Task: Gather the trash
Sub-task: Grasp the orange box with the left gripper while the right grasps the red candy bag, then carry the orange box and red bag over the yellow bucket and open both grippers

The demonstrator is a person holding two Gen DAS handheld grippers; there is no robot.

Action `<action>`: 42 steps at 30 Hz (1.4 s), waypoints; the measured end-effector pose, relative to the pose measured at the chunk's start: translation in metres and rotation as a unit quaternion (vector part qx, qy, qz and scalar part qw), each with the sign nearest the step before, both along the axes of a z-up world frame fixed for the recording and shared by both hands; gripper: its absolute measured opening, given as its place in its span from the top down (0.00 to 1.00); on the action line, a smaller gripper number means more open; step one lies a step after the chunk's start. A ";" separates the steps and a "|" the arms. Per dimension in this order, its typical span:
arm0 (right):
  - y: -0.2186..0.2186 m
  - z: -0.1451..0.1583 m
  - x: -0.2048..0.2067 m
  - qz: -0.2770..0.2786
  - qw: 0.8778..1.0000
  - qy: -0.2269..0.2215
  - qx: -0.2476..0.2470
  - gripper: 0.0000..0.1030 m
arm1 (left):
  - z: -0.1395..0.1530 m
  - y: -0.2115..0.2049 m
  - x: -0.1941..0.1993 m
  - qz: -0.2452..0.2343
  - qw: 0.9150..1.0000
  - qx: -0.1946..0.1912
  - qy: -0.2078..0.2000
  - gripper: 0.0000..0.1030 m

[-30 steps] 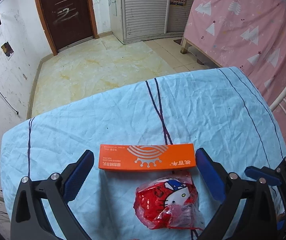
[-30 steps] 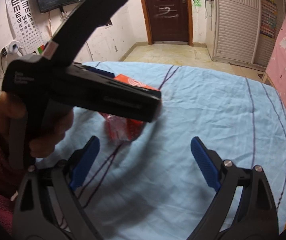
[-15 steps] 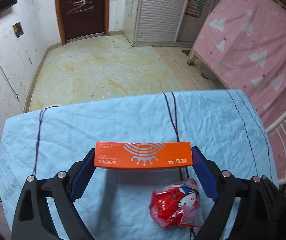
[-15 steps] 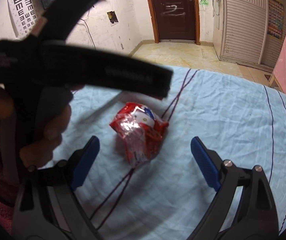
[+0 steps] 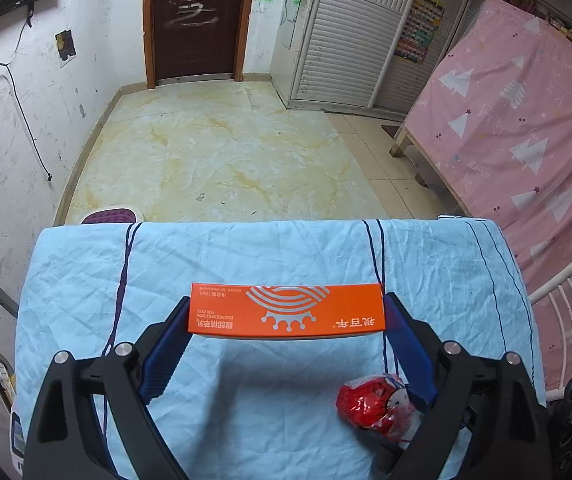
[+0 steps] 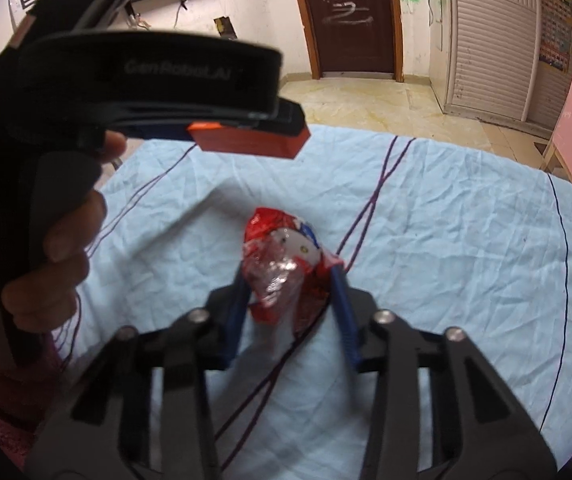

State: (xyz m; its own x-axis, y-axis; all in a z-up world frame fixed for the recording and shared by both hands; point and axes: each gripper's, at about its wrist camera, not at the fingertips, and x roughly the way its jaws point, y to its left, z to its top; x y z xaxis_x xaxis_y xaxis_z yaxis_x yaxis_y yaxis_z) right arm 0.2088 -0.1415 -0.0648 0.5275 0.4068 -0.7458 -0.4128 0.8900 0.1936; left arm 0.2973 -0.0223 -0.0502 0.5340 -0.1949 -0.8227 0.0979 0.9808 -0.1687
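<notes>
Nearest, in the right wrist view: right gripper (image 6: 291,280) just closed in on the red wrapper (image 6: 282,268), blue pads pinching its crinkled sides. Wrapper at the middle of the table (image 6: 465,240), on the blue cloth, apparently not yet lifted. Soft foil and film, likely to slip or tear if yanked; worth keeping the squeeze steady and lifting straight up before any sideways travel. A loose clear flap trails toward the camera; best watched for snagging on the cloth.

Further out, in the left wrist view: left gripper (image 5: 286,320) clamped on the orange box (image 5: 286,312), one pad at each short end, box held crosswise and raised above the cloth, its shadow falling below it toward the near edge. End-to-end hold on a light carton: prone to pivoting, so better kept level, no sudden wrist roll. Also seen from the right view, with the box up and left of the wrapper and a hand (image 6: 46,220) round the handle.

Both pieces in grip; next, presumably a carry to a bin. No bin visible in either view, so destination unknown. Worth keeping the two grippers apart during the lift, given how close together they work.

Beyond the far edge: tiled floor, door (image 5: 194,20).
</notes>
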 end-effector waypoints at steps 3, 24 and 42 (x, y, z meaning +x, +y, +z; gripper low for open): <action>-0.005 0.003 -0.003 -0.006 1.000 -0.007 0.004 0.71 | 0.001 0.000 -0.001 0.000 1.000 0.001 -0.002 0.19; -0.074 0.034 -0.031 -0.069 0.995 -0.050 0.047 0.70 | 0.022 -0.029 -0.027 -0.014 0.999 0.041 -0.020 0.19; -0.198 0.051 -0.072 -0.172 0.975 -0.104 0.092 0.70 | 0.035 -0.136 -0.052 -0.085 0.991 0.093 -0.035 0.19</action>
